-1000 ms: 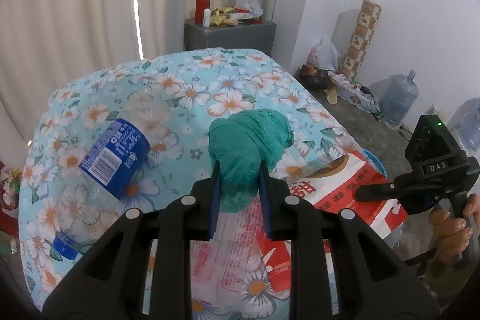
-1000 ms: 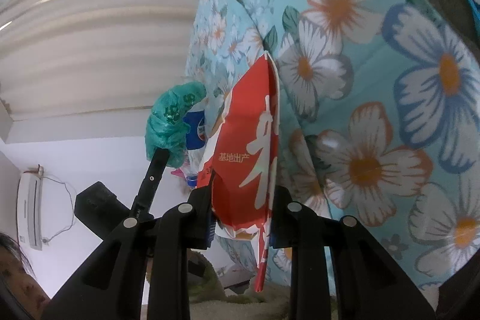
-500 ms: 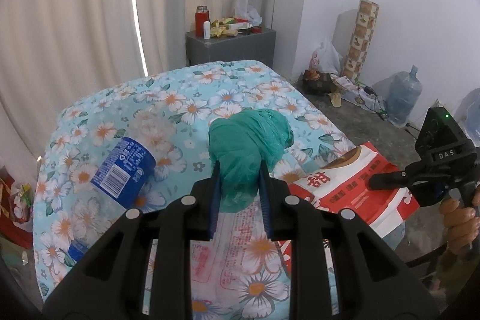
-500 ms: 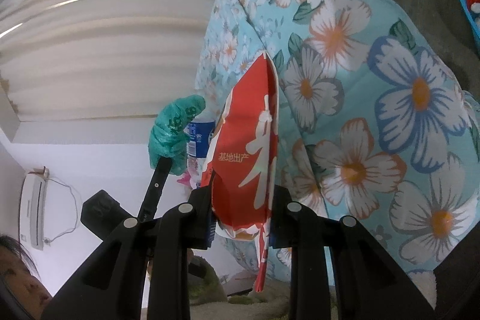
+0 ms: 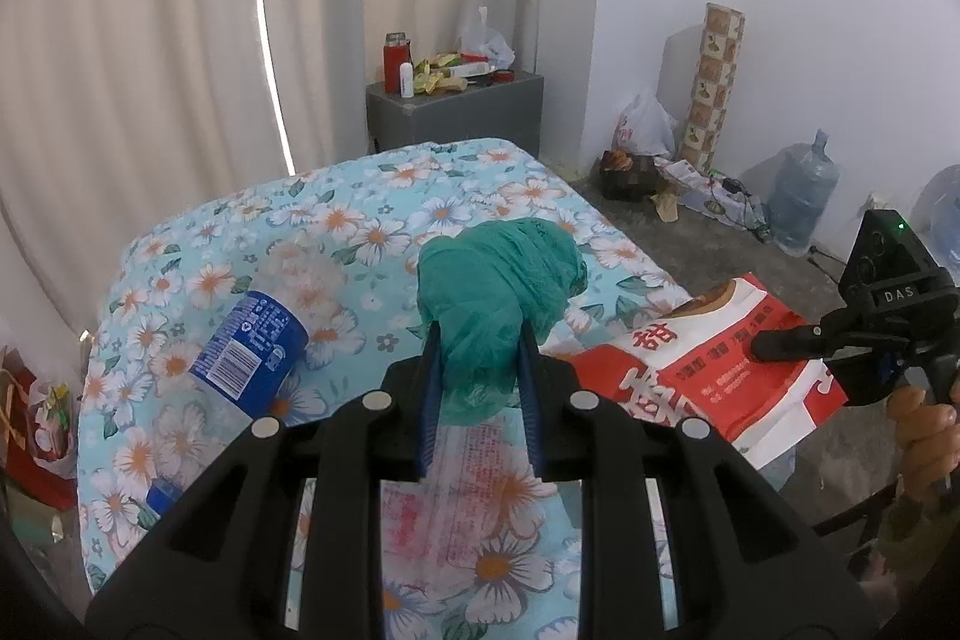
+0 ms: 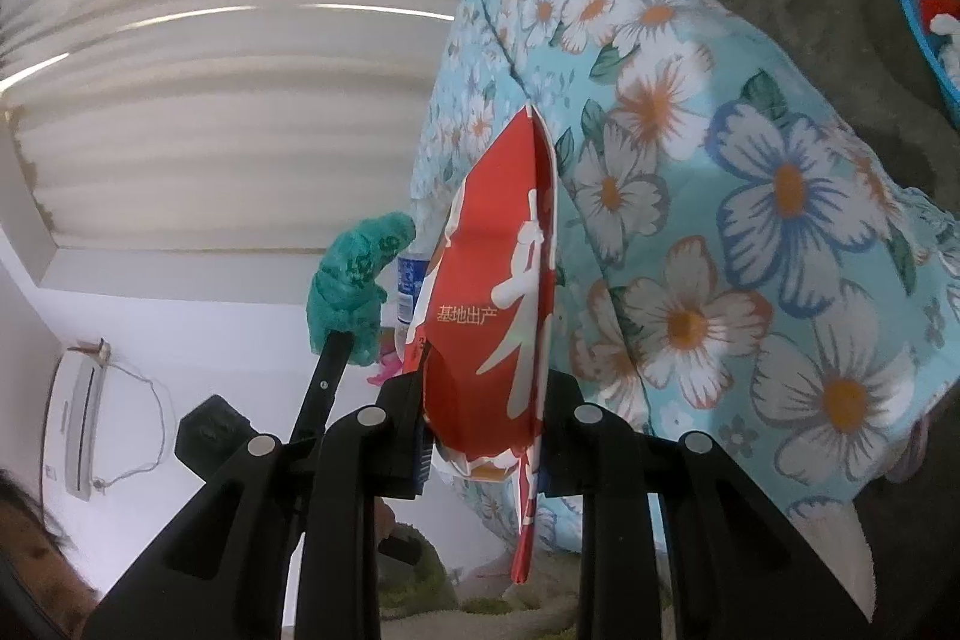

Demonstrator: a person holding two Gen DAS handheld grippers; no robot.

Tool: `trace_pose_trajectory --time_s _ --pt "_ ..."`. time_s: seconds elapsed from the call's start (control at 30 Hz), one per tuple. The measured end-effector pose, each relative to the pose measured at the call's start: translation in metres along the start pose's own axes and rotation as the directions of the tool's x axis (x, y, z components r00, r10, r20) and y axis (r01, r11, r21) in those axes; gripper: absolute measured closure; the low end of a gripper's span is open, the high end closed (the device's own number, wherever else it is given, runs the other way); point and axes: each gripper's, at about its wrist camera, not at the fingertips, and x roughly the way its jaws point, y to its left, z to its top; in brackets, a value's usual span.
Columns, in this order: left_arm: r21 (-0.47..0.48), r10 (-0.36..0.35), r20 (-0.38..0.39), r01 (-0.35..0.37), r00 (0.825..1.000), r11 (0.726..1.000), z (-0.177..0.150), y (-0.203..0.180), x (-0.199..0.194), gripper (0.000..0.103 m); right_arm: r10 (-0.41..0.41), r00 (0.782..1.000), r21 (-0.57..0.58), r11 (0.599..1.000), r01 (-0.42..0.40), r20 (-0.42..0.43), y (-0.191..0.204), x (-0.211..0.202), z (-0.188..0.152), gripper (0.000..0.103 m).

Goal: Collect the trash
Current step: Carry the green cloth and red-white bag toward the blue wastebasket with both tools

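Note:
My left gripper (image 5: 478, 349) is shut on a crumpled green plastic bag (image 5: 498, 295), held up above the floral tablecloth (image 5: 360, 232). My right gripper (image 6: 483, 370) is shut on a red and white snack bag (image 6: 498, 292), lifted off the table's edge. In the left wrist view that red snack bag (image 5: 708, 370) hangs at the right, with the right gripper (image 5: 780, 343) clamped on it and a hand below. The green bag (image 6: 354, 280) shows at the left of the right wrist view. A clear bottle with a blue label (image 5: 249, 352) lies on the cloth. A clear printed wrapper (image 5: 480, 466) lies flat under my left fingers.
A grey cabinet (image 5: 456, 112) with a red flask and clutter stands behind the table by the curtains. Water jugs (image 5: 801, 199), a patterned roll (image 5: 714, 82) and bags stand along the right wall. A blue basin (image 6: 927, 16) sits on the floor beside the table.
Both grippers have risen and drawn back from the table with their bags still held. More of the table and room shows now. The bottle has not moved.

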Motion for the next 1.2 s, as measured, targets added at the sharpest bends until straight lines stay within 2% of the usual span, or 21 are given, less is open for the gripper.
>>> trace_pose_trajectory --time_s 0.43,0.83,1.07,1.2 --pt "0.056 0.013 0.033 -0.015 0.999 0.998 0.002 -0.024 -0.017 0.082 0.055 0.996 0.024 0.998 -0.057 0.076 -0.017 -0.037 -0.027 0.078" --pt "0.13 0.042 0.118 -0.057 0.992 0.99 0.006 -0.072 -0.038 0.082 0.104 0.988 0.005 0.994 -0.106 0.114 -0.022 -0.063 -0.04 0.078" --pt "0.164 0.038 0.142 -0.062 0.989 0.985 0.003 -0.097 -0.037 0.082 0.105 0.984 0.004 0.994 -0.106 0.146 -0.031 -0.075 -0.042 0.078" --pt "0.172 0.015 0.138 -0.039 0.99 0.984 0.006 -0.11 -0.03 0.082 0.105 0.98 0.02 0.994 -0.11 0.169 -0.04 -0.083 -0.04 0.078"
